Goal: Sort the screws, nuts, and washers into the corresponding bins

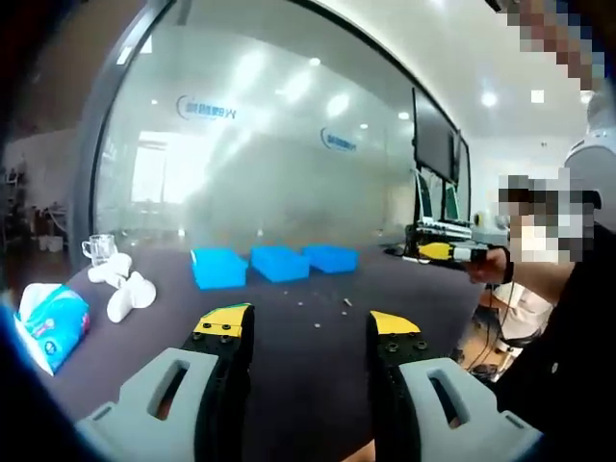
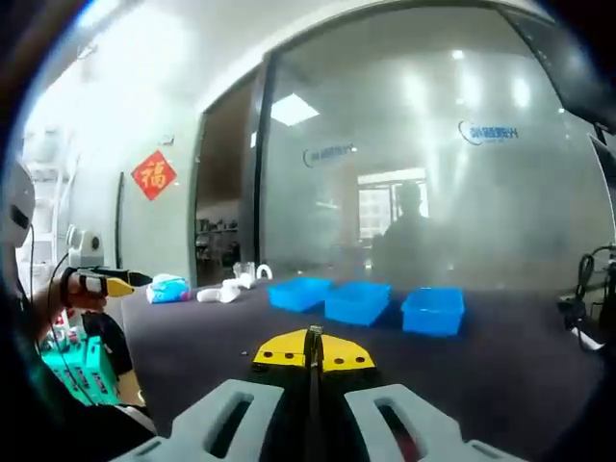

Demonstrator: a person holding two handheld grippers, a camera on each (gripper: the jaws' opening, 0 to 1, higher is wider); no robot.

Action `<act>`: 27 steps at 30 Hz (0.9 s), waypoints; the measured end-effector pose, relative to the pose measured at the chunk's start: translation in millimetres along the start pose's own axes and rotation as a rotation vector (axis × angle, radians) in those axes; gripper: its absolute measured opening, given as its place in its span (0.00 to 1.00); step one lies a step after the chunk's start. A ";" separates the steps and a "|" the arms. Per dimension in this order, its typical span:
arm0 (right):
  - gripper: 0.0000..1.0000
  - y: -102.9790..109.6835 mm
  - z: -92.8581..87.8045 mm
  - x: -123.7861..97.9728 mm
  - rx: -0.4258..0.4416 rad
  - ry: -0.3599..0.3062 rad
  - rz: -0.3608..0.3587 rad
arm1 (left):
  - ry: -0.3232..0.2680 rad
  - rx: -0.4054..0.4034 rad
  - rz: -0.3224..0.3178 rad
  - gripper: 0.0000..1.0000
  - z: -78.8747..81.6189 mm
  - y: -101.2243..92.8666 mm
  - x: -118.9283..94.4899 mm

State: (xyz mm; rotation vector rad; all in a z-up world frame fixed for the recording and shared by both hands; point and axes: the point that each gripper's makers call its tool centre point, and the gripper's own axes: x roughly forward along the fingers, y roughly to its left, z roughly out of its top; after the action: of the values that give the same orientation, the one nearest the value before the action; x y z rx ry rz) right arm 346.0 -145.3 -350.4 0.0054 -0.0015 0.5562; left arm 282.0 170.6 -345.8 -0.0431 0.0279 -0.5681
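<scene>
the left gripper [image 1: 306, 327] hangs above the near part of the dark table [image 1: 289, 366] with its yellow-tipped jaws spread wide apart and nothing between them. straight ahead of it, past the jaw tips, a few small pieces of hardware [image 1: 322, 304] lie scattered on the table; they are too small to tell screws from nuts or washers. further ahead, three blue bins [image 1: 275, 262] stand in a row just beside one another. off to its left sit white cups [image 1: 123, 284], a clear glass [image 1: 98, 247] and a blue tissue pack [image 1: 53, 325]. to its right a person's hand holds the other gripper [image 1: 445, 248] out over the table edge.

the right gripper [image 2: 313, 348] has its yellow-tipped jaws pressed together, with nothing seen between them. ahead of it and a little to the right stands the row of blue bins [image 2: 358, 300]. a speck or two of hardware [image 2: 252, 348] lies just left of its tips. far to its left a hand holds the other gripper [image 2: 101, 282].
</scene>
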 end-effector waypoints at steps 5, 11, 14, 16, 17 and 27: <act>0.00 -19.9 4.6 -9.3 0.004 -0.038 -0.072 | 0.001 0.005 -0.002 0.46 0.8 -0.6 0.1; 0.00 -41.7 20.4 -7.0 -0.009 -0.075 -0.129 | 0.002 0.009 -0.006 0.46 1.0 -1.6 0.7; 0.00 -48.6 27.9 -0.2 -0.027 -0.088 -0.144 | 0.001 0.010 -0.009 0.46 1.3 -2.6 1.2; 0.00 -55.1 34.4 6.2 -0.022 -0.102 -0.153 | -0.001 0.010 -0.009 0.46 1.6 -2.7 1.2; 0.00 -58.9 36.8 10.5 -0.015 -0.104 -0.157 | -0.002 0.010 -0.010 0.46 1.8 -2.6 1.1; 0.00 -107.3 44.5 67.9 0.084 -0.096 -0.215 | -0.012 0.006 0.003 0.46 2.6 2.8 -3.1</act>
State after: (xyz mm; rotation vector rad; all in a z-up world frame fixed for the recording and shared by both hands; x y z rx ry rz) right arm 460.3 -200.7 -306.2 0.1128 -0.0700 0.3403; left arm 281.0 174.8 -343.3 -0.0410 0.0146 -0.5650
